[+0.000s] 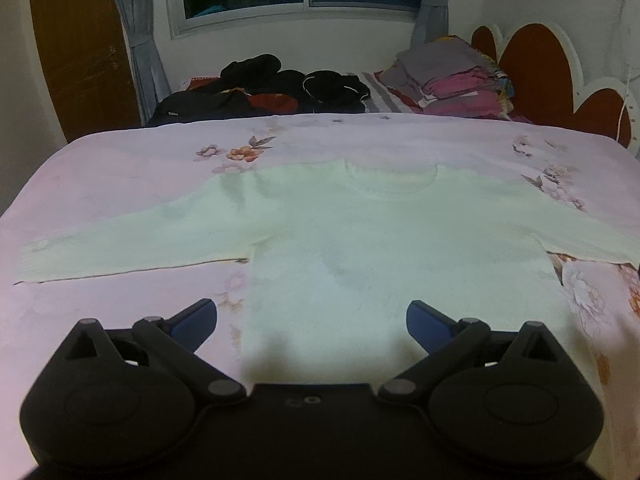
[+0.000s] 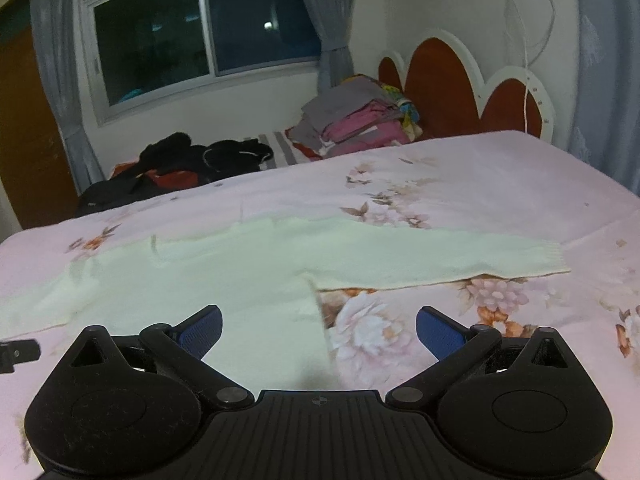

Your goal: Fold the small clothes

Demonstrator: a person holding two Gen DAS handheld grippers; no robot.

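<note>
A pale cream long-sleeved sweater [image 1: 360,240] lies flat on the pink floral bedsheet [image 1: 120,168], sleeves spread out to both sides, neckline facing the far side. My left gripper [image 1: 312,324] is open and empty, hovering over the sweater's lower hem near its left edge. In the right wrist view the sweater [image 2: 240,272] stretches across, with its right sleeve [image 2: 460,256] reaching to the right. My right gripper [image 2: 319,330] is open and empty above the sweater's lower right side edge.
A heap of dark clothes [image 1: 280,84] and a stack of folded pink and grey clothes [image 1: 452,76] lie at the far side of the bed. A red scalloped headboard [image 1: 540,64] stands at the right. The left gripper's edge [image 2: 18,350] shows at the right view's left.
</note>
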